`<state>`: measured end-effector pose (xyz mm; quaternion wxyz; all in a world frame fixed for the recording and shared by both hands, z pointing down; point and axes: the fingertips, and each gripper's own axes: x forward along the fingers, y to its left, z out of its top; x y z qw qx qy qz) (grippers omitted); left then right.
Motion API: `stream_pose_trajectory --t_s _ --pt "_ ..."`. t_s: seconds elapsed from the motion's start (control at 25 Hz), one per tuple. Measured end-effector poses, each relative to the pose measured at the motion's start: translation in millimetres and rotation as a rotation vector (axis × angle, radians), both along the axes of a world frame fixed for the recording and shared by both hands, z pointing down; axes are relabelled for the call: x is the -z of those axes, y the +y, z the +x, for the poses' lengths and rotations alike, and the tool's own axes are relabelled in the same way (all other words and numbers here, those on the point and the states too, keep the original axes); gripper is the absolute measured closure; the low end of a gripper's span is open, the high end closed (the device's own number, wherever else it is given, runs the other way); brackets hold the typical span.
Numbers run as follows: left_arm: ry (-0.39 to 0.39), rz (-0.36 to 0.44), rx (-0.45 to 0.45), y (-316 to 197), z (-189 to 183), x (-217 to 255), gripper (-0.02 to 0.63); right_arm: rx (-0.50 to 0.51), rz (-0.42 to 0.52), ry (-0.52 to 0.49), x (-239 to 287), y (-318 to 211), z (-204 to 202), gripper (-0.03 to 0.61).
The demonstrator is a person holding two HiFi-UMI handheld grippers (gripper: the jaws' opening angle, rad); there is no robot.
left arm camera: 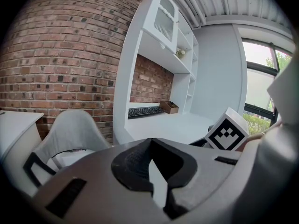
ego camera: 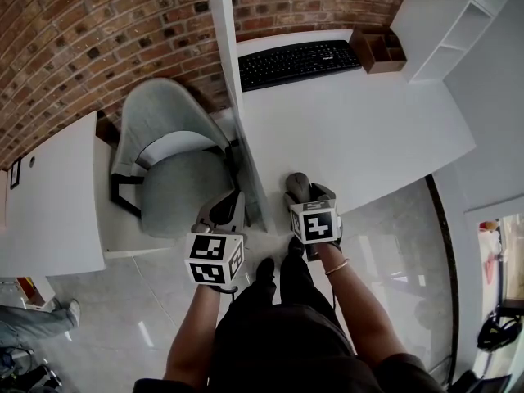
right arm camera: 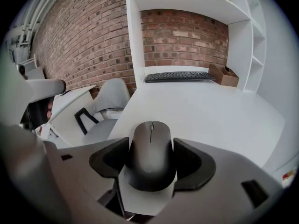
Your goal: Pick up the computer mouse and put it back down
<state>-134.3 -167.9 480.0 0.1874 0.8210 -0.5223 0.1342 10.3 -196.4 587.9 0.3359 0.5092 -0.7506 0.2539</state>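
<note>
White worktop [ego camera: 368, 129] lies wide and bare beyond my right gripper [ego camera: 301, 195]. The only things on it are a black keyboard [ego camera: 299, 62] along the far edge and a brown wooden desk organiser [ego camera: 378, 50] at the far right corner, both well apart from the jaws. A white upright panel [ego camera: 232, 97] runs along the left edge, and the right gripper sits near it, at the near edge by the near left corner.

Its jaws pinch the computer mouse [right arm camera: 150, 148], one dark pad against each flank. The mouse is matt dark grey, smooth and rounded, with a slim scroll wheel on its centre line, nose pointing toward the keyboard. I cannot tell whether its underside touches the worktop or is just clear of it.

My left gripper [left arm camera: 150, 143] hangs off the worktop on the other side of the panel, over the floor, jaws pressed together at the tips with nothing between them. A grey shell chair [ego camera: 168, 162] stands near it. Red brick wall [ego camera: 98, 31] backs the desk, white shelving [ego camera: 458, 15] rises on the right, and the floor [ego camera: 164, 301] is glossy pale grey.
</note>
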Motion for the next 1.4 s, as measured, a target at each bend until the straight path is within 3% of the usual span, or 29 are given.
stream_pose_trajectory --t_s 0.92,1.4 --pt "0.003 -0.005 -0.018 -5.1 -2.0 -4.0 0.604 0.015 0.033 -0.01 -3.6 0.1 -3.9 0.295" --pt "0.002 0.023 -0.02 -5.3 -6.9 4.4 0.604 -0.004 0.127 -0.103 39.7 4.7 -5.0 0.295"
